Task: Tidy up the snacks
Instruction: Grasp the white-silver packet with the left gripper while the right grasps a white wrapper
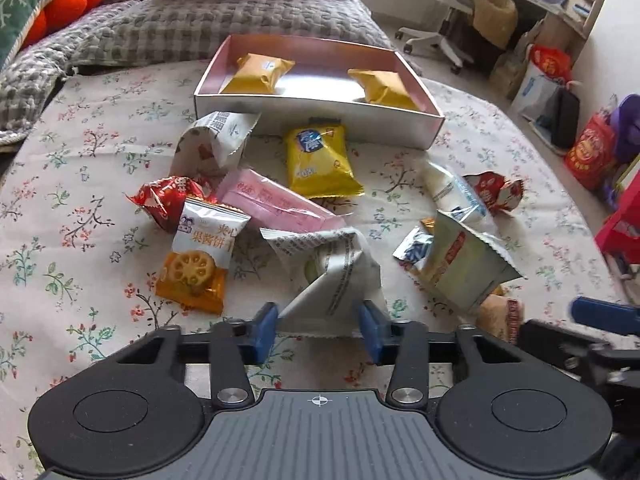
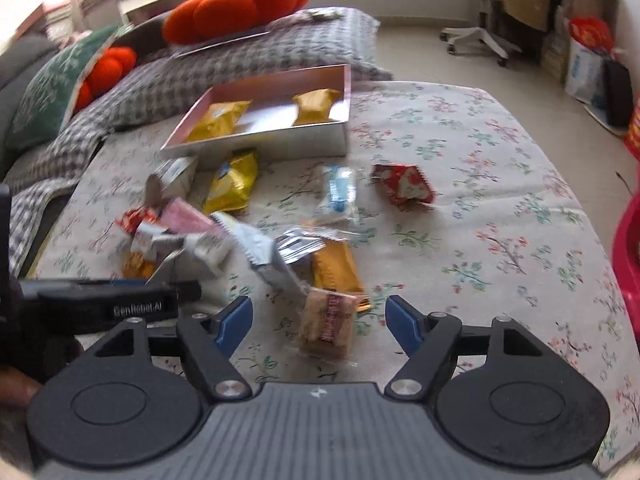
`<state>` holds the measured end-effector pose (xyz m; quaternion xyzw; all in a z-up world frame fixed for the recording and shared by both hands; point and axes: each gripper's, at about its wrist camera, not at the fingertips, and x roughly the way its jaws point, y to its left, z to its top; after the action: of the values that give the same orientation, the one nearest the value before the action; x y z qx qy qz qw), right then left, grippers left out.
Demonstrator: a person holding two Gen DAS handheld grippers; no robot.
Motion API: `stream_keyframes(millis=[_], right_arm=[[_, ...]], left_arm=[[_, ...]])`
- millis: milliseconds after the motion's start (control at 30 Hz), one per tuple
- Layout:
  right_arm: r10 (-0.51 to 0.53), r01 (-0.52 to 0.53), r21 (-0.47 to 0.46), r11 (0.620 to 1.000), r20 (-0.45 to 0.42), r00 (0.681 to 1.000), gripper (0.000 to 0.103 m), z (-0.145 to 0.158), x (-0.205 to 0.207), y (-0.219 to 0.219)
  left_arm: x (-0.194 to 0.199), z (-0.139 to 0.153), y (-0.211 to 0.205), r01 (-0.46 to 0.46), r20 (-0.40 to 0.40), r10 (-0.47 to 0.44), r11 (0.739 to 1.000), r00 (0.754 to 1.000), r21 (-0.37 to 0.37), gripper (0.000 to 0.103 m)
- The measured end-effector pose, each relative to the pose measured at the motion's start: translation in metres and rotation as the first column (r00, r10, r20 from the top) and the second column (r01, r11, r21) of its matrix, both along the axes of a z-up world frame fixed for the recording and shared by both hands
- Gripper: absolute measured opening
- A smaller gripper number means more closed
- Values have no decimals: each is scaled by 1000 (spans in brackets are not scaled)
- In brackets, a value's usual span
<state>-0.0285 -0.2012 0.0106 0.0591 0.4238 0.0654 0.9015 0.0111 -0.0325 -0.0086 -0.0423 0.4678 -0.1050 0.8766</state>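
A silver box (image 1: 312, 114) with a pink inside holds two yellow snack packets (image 1: 258, 72) on the floral bedspread; it also shows in the right wrist view (image 2: 280, 144). Several loose snacks lie in front of it. My left gripper (image 1: 318, 326) is open, its blue fingers either side of the lower edge of a white printed packet (image 1: 336, 272). My right gripper (image 2: 318, 318) is open around a clear-wrapped brown biscuit (image 2: 326, 326) that lies on the bedspread. Other snacks include a yellow bag (image 1: 320, 160), a pink bar (image 1: 276, 202) and a red packet (image 2: 404, 184).
Grey checked pillows (image 1: 224, 28) and orange plush cushions (image 2: 236, 8) lie behind the box. A white office chair (image 1: 444, 8) and bags (image 1: 592, 152) stand on the floor to the right. The right gripper's blue finger (image 1: 600, 314) shows at the left view's right edge.
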Motion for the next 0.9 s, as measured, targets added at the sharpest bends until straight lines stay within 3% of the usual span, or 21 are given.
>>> stream_keyframes(millis=[233, 300, 367, 433, 533, 633, 667, 900], right_arm=[[34, -34, -11, 999, -15, 999, 72, -1, 3, 5], [23, -23, -8, 1000, -9, 1000, 74, -1, 3, 5], [9, -9, 0, 1000, -8, 1000, 75, -1, 4, 3], [2, -2, 4, 1000, -10, 1000, 75, -1, 4, 2], [-6, 6, 6, 1000, -10, 1000, 76, -3, 5, 2], [1, -1, -2, 1000, -18, 1000, 76, -5, 6, 5], [6, -6, -10, 1000, -16, 1000, 76, -4, 5, 7], [49, -49, -21, 999, 5, 999, 73, -3, 6, 13]], left_arm=[[0, -1, 12, -38, -25, 35, 995, 999, -89, 22], [0, 3, 14, -46, -14, 45, 992, 999, -116, 31], [3, 8, 13, -62, -6, 61, 989, 998, -137, 59], [8, 10, 10, -74, 0, 75, 987, 997, -142, 74], [23, 1, -4, -64, -19, 63, 992, 998, -107, 75], [38, -15, -12, -106, -59, 103, 993, 993, -46, 67], [39, -18, -9, -114, -65, 110, 990, 992, -76, 53], [19, -10, 1, -69, -34, 65, 991, 997, -115, 48]])
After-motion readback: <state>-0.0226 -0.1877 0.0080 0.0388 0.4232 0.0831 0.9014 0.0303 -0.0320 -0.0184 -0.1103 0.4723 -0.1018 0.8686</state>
